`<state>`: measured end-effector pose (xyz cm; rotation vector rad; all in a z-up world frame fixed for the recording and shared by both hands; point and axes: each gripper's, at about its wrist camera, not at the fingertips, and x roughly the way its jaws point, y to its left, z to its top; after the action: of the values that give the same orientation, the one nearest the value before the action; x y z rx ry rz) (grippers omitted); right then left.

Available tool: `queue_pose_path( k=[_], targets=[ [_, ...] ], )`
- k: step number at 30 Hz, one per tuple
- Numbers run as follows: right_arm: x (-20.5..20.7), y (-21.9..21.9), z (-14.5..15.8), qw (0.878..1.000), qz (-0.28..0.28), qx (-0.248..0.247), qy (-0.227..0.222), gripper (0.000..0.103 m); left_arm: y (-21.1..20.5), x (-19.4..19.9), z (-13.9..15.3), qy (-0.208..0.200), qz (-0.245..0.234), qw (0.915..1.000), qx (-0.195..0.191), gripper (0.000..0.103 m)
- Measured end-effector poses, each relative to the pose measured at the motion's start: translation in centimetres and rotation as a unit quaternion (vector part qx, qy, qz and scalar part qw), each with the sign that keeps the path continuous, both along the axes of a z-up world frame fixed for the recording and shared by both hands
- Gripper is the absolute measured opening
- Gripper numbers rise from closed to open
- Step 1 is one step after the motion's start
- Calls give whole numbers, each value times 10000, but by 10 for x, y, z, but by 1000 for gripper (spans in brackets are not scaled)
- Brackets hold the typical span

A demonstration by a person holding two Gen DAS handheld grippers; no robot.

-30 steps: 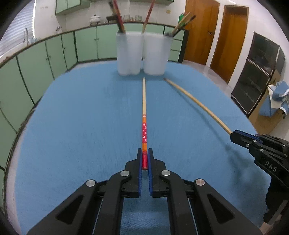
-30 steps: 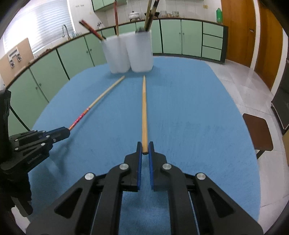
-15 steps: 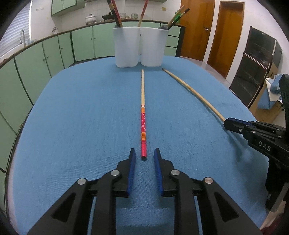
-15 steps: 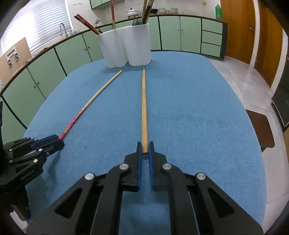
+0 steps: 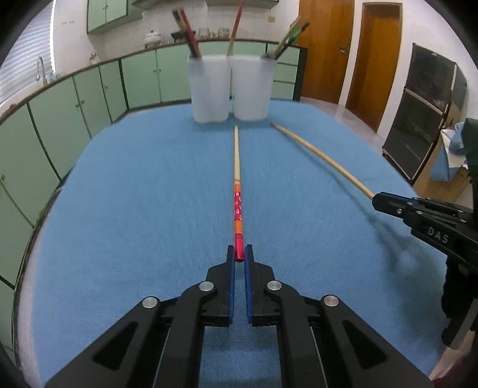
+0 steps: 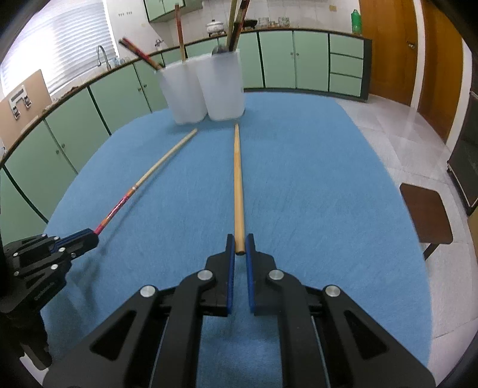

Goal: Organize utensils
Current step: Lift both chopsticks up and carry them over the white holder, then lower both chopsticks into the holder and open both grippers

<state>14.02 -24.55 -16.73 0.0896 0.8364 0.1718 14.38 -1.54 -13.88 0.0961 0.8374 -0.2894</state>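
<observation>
Left jaws reclosed on red-ended chopstick since half a second ago; right grip unchanged.
Blue textured tablecloth (image 5: pixel 119 209) is seen; two frosted white plastic holders (image 5: pixel 209 89) stand at far edge. "DAS" is read on right gripper (image 6: pixel 238 244), pinching plain wooden chopstick (image 6: pixel 238 179). Left gripper (image 5: pixel 238 256) pinches red patterned chopstick (image 5: pixel 237 209); both sticks are pointed lengthwise toward holders.

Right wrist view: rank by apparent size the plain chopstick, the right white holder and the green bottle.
1. Plain chopstick, longest, though nearness to the camera stretches it.
2. Right white holder.
3. Green bottle, smallest, but farthest away.
</observation>
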Motion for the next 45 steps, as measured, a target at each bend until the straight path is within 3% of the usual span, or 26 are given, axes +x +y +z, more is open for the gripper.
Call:
queue_pose_path(
  k=[9,17,32,38,45],
  targets=[
    [6,-15,72,9976,63,61,-689,6,9,-4,83,-878,-30,9960,-155,6],
    [30,-18,141,9932,404,157,-1079,6,9,21,139,-1443,-154,9888,-335,6],
    [99,10,231,9852,1069,-205,-1326,6,5,89,186,-1652,-311,9849,-414,5],
    [127,10,272,9811,1060,34,-1620,6,2,106,223,-2051,-338,9772,-437,5],
    [168,2,315,9747,802,381,-2052,6,-1,135,280,-2721,-255,9603,-551,5]
  ],
)
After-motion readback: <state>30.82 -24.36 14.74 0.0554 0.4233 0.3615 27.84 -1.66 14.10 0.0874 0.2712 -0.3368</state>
